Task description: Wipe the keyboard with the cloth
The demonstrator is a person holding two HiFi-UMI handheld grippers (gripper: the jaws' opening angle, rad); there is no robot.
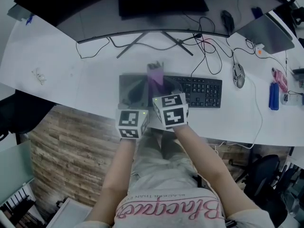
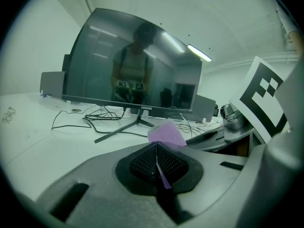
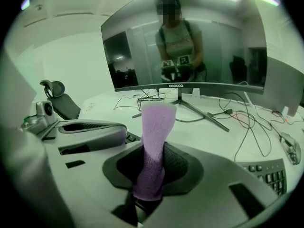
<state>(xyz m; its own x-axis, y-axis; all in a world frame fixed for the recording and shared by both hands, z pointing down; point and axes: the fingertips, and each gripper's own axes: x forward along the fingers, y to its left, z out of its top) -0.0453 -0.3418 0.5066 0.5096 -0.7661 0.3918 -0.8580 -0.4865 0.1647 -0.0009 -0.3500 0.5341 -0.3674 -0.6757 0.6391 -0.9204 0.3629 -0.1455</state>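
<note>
While both grippers hover over the left end of the keyboard [image 1: 203, 92], the left gripper [image 2: 156, 150] is pinched tight on a thin edge of the purple cloth [image 3: 157, 122], and the right gripper [image 3: 153, 160] clamps the same cloth, which stands upright.

There are two claws, left claw [image 2: 156, 163] and right claw [image 3: 149, 177], one cloth [image 3: 155, 137], one keyboard [image 1: 199, 92], one monitor [image 3: 218, 42].
</note>
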